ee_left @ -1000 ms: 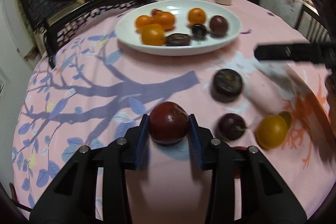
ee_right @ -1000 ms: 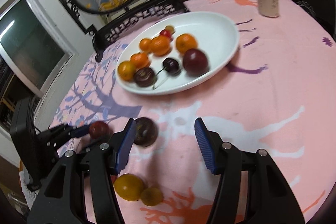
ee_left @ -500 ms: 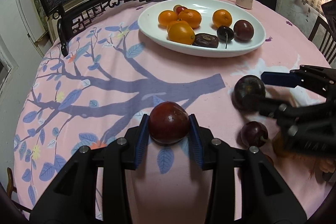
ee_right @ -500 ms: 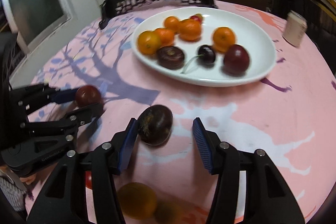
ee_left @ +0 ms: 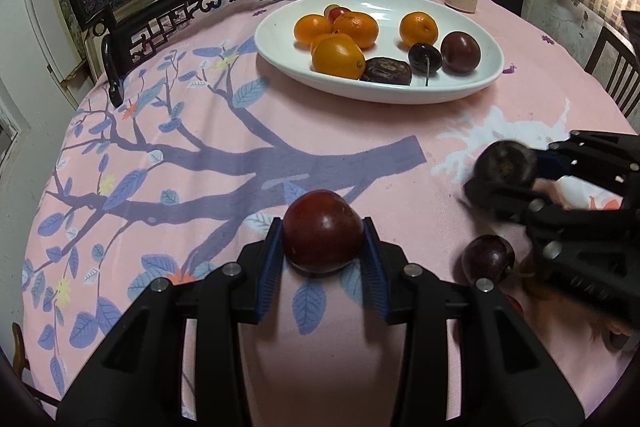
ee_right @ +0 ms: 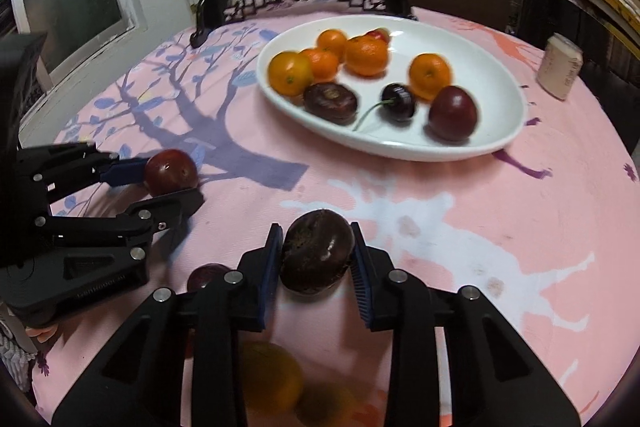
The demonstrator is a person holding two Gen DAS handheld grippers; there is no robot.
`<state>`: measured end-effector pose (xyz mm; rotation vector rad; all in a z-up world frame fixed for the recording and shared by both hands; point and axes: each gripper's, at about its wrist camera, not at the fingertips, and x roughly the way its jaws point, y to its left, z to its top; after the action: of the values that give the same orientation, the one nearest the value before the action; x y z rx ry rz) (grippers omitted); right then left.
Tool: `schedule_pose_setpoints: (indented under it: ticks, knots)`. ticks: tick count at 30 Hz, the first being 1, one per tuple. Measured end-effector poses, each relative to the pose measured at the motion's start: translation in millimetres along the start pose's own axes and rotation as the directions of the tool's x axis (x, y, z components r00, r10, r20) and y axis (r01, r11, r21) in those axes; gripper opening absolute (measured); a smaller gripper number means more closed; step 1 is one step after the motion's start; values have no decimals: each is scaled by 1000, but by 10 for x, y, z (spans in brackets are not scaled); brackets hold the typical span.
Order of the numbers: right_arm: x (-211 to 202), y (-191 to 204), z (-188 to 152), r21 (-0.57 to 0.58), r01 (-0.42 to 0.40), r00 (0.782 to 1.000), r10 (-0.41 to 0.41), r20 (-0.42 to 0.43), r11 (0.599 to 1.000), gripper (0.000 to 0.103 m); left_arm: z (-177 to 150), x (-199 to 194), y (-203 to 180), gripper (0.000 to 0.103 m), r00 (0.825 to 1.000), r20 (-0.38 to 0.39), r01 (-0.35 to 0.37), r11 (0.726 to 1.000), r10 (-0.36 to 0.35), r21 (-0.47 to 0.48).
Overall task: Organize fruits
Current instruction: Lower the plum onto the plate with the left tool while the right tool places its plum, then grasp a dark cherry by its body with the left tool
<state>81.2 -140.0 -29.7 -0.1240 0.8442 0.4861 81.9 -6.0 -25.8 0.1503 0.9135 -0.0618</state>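
Between the left gripper's [ee_left: 323, 247] jaws sits a clamped red plum [ee_left: 322, 231]; the right gripper [ee_right: 316, 254] grips a dark plum [ee_right: 316, 251]. Ahead of both, a white plate [ee_left: 460, 93] holds fruit on the bench [ee_left: 240, 131].

- Left wrist camera sits low behind its own fingers, facing across the table [ee_left: 248, 131] toward the white plate [ee_left: 460, 91].
- Right wrist camera looks likewise from further right; both share the plate [ee_right: 496, 131].
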Motion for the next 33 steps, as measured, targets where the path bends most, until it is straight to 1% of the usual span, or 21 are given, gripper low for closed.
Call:
schedule_pose_setpoints:
  ticks: [6, 8, 12, 16, 19, 22, 24, 25, 27, 28, 30, 33]
  knots:
    - [-298, -366, 92, 115, 9, 996, -19, 85, 993, 33, 67, -63, 81, 39, 1000, 29, 7, 999, -6, -44]
    - [-364, -519, 152, 163, 5, 994, -23, 105, 987, 33, 174, -85, 134, 39, 999, 41, 13, 997, -10, -70]
    - [-401, -862, 377, 260, -4, 991, -31, 127, 966, 33, 586, -73, 193, 39, 998, 66, 1, 996, 5, -91]
    - [-302, -1085, 619, 310, -1, 991, -39, 126, 951, 33, 1009, 2, 190, 39, 995, 105, 7, 995, 4, -102]
    - [-134, -1158, 793, 317, 8, 992, -49, 120, 948, 33, 1253, 168, 203, 39, 995, 103, 14, 992, -1, -127]
    - [73, -1183, 924, 315, 14, 993, -50, 107, 949, 33, 1400, 381, 202, 39, 996, 85, -1, 991, 12, -133]
    - [209, -1176, 985, 293, 29, 994, -58, 91, 956, 33, 1440, 512, 206, 40, 997, 79, 6, 990, 5, -138]
    - [255, -1180, 1003, 287, 29, 995, -56, 85, 957, 34, 1447, 544, 200, 50, 997, 83, 2, 990, 10, -141]
    - [279, -1194, 998, 286, 37, 994, -65, 88, 957, 50, 1440, 581, 206, 65, 995, 95, -15, 991, 29, -137]
    - [269, -1194, 992, 280, 52, 992, -82, 94, 958, 59, 1436, 579, 213, 65, 995, 98, -17, 991, 30, -135]
    - [212, -1204, 970, 273, 76, 987, -112, 119, 959, 59, 1432, 581, 235, 65, 995, 96, -5, 991, 18, -134]
    - [157, -1239, 951, 281, 64, 987, -102, 124, 957, 59, 1416, 573, 233, 65, 995, 94, -1, 991, 13, -135]
